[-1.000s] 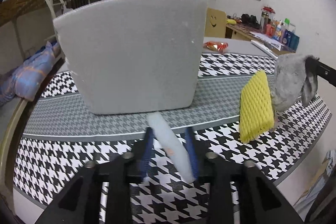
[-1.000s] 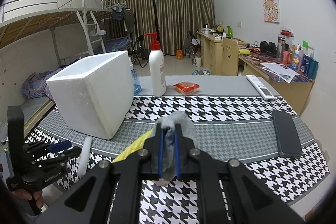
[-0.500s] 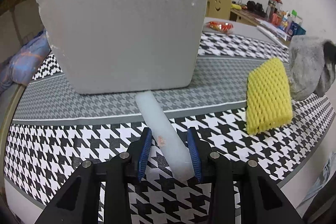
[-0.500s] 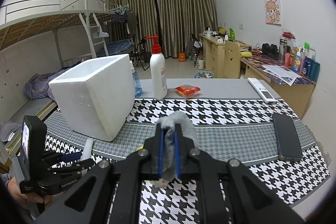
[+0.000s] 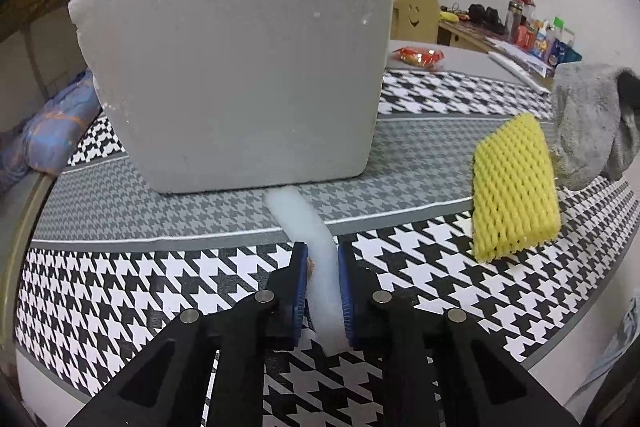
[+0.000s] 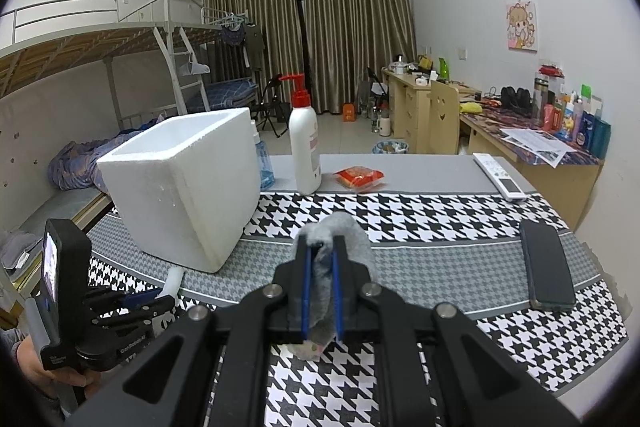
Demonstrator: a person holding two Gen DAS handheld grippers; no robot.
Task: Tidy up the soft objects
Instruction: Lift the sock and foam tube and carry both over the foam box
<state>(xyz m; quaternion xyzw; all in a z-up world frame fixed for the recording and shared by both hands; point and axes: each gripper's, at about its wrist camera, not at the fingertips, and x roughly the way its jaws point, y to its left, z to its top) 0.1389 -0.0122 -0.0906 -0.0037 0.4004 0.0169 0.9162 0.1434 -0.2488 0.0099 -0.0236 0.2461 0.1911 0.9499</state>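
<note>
Big white styrofoam box [image 5: 240, 67] blocks straight ahead of left gripper [image 5: 322, 291]. Yellow foam mesh sleeve [image 5: 512, 187] & grey fuzzy cloth [image 5: 588, 123] crowd the right. Houndstooth tablecloth [image 5: 120, 287] to the left is bare, room to pass.

One foam box [image 6: 188, 187], one white foam strip [image 5: 308, 227], one yellow foam net [image 5: 514, 187], one grey sock [image 6: 344, 231]. One pump bottle [image 6: 305, 147], one phone [image 6: 546, 267], one remote [image 6: 498, 177], one red snack packet [image 6: 359, 177].

Even indoor light, fairly bright — soft shadows only. Heavy fisheye bending and black vignette at the corners; the left wrist view looks slightly softer, no glare.
</note>
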